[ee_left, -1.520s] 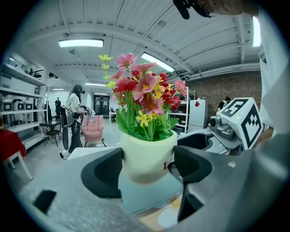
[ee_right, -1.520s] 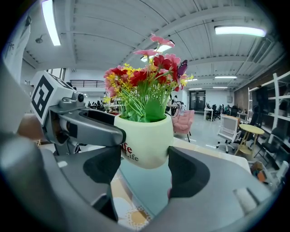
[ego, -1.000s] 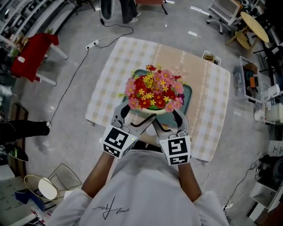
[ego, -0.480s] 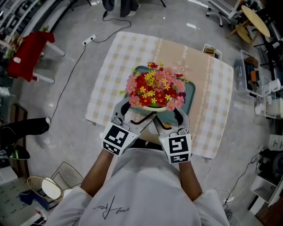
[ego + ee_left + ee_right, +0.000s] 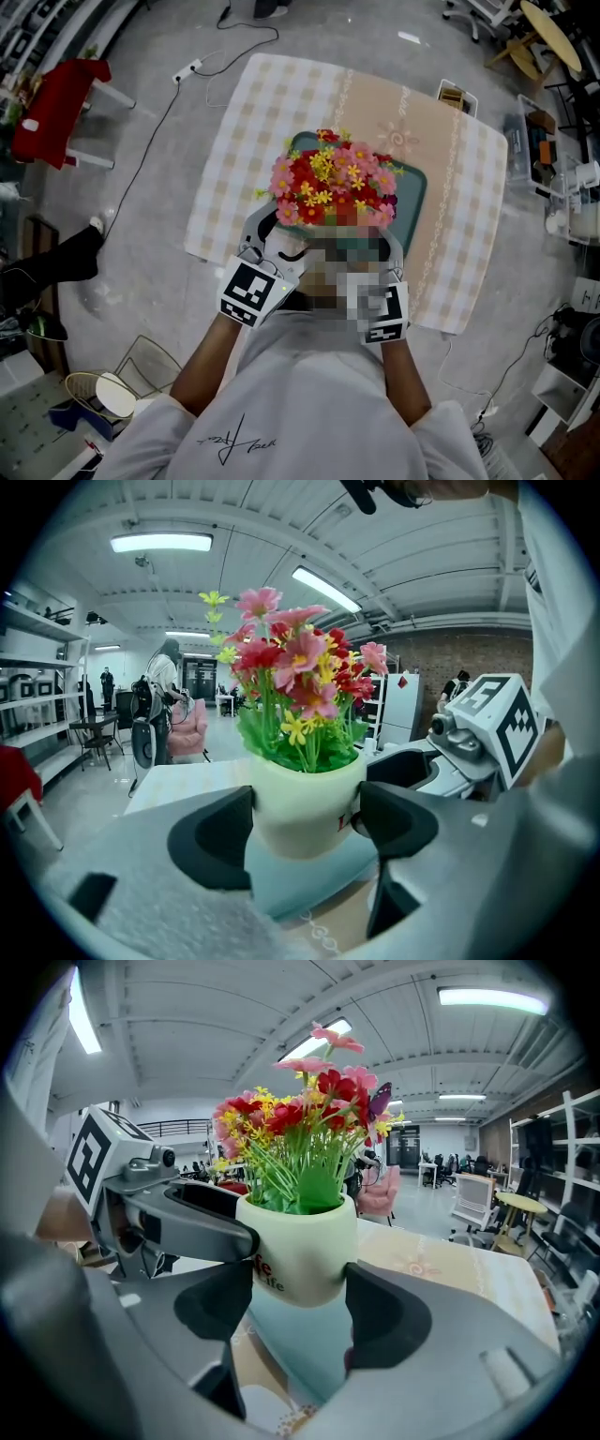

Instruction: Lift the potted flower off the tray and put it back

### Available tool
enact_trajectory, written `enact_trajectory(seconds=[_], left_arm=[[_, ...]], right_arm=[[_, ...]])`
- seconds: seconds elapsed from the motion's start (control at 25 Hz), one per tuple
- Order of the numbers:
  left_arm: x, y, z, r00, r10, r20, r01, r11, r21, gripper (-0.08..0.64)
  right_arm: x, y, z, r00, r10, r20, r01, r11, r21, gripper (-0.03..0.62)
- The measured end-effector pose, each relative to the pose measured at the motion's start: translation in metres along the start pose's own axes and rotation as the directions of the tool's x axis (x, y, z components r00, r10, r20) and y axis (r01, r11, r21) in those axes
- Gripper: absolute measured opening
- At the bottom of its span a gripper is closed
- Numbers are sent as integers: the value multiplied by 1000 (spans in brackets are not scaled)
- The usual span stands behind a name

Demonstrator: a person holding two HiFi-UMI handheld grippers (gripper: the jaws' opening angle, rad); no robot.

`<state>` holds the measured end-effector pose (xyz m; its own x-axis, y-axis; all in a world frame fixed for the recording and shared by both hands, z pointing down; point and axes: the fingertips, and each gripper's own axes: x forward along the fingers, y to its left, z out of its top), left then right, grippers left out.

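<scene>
Grey workshop floor (image 5: 141, 216) spreads around a table (image 5: 262, 112), which is covered with a checked cloth and has a beige runner down its middle. On the table, toward the person's edge, lies a teal tray (image 5: 413, 194). Over the tray is the potted flower (image 5: 333, 183), upright, with red, pink and yellow blooms and green leaves in a cream pot. Its rounded base seems to hang just clear of the tray, though neither gripper view shows the gap plainly. The left gripper (image 5: 305, 827) and the right gripper (image 5: 300, 1302) reach the pot from the person's side, close together, their marker cubes facing up. Each gripper's jaws are partway apart and pressed on the pot's wall, one jaw on either side, so both hold the same pot. Red print shows on the wall between the two grippers.
</scene>
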<state>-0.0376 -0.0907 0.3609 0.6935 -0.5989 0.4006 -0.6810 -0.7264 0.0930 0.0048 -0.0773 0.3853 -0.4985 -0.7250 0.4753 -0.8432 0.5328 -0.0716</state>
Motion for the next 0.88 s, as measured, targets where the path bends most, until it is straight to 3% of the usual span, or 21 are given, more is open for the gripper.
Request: enact_trajectory(seconds=[0.88], left_arm=[[15, 41, -50, 997, -45, -68, 43, 999, -19, 354]], right_arm=[[53, 8, -33, 996, 25, -90, -22, 999, 32, 304]])
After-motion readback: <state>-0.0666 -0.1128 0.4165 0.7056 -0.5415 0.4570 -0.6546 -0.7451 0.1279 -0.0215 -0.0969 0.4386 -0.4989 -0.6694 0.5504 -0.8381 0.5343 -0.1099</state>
